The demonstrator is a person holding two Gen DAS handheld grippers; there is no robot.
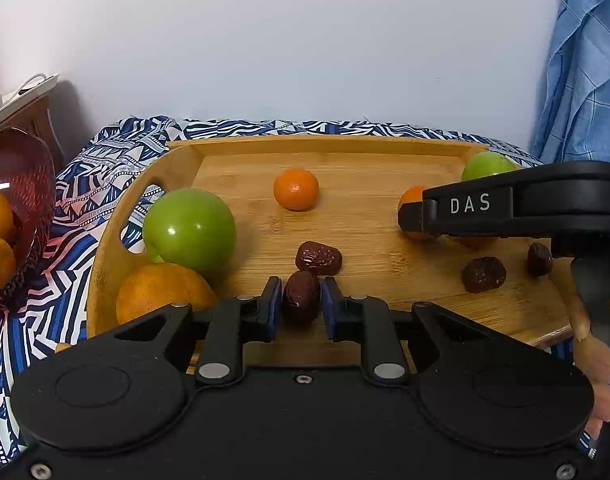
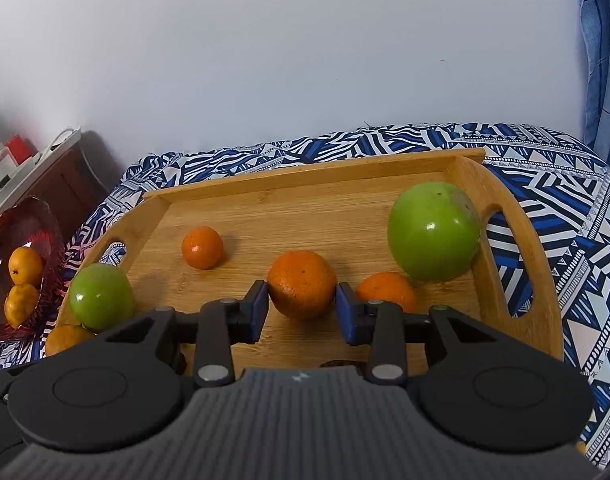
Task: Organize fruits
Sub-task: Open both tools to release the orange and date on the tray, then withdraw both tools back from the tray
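On a wooden tray lie oranges, green apples and dark red dates. My left gripper is shut on one date at the tray's near edge; a second date lies just beyond it. My right gripper has its blue pads against both sides of an orange resting on the tray. From the left wrist view the right gripper reaches in from the right, hiding most of that orange.
A red glass bowl holding oranges stands left of the tray. Green apples, a small orange and two more dates lie on the tray. A person's hand is at the right.
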